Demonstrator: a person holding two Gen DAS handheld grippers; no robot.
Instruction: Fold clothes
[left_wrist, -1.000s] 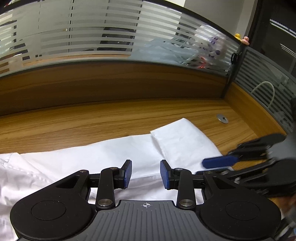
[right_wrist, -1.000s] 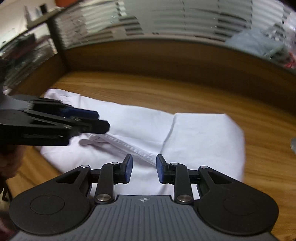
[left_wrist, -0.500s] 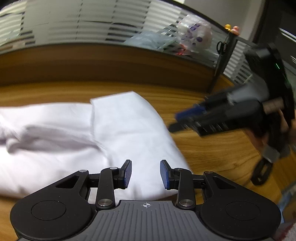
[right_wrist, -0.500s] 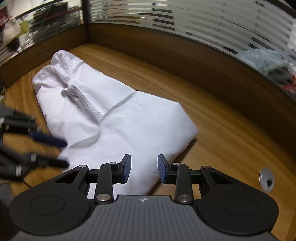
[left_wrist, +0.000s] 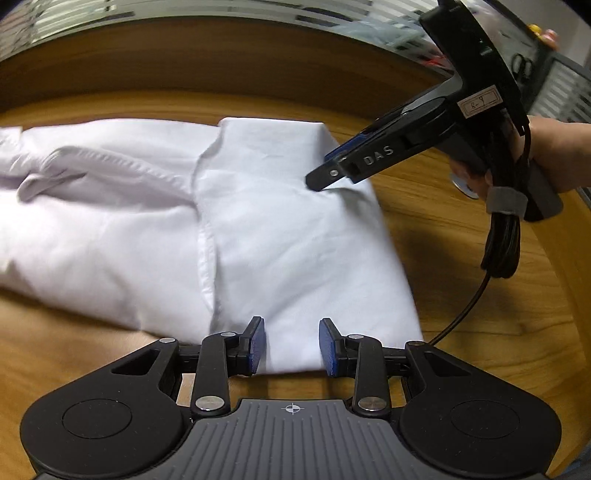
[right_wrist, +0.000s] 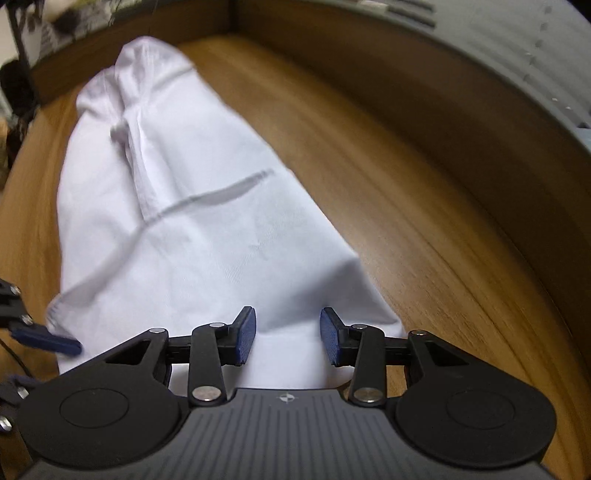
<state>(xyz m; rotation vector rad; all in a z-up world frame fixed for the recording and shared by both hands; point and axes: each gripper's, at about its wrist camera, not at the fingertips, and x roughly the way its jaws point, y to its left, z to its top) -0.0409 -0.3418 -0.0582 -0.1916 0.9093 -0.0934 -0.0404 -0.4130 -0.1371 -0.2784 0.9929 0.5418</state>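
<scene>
Your left hand-held gripper and right hand-held gripper both gape empty over the white garment; table wall upper frame.

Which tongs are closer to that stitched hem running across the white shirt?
Left. The left tongs sit beside the hem's near end; the right tongs are at the shirt's far edge, farther off.
</scene>
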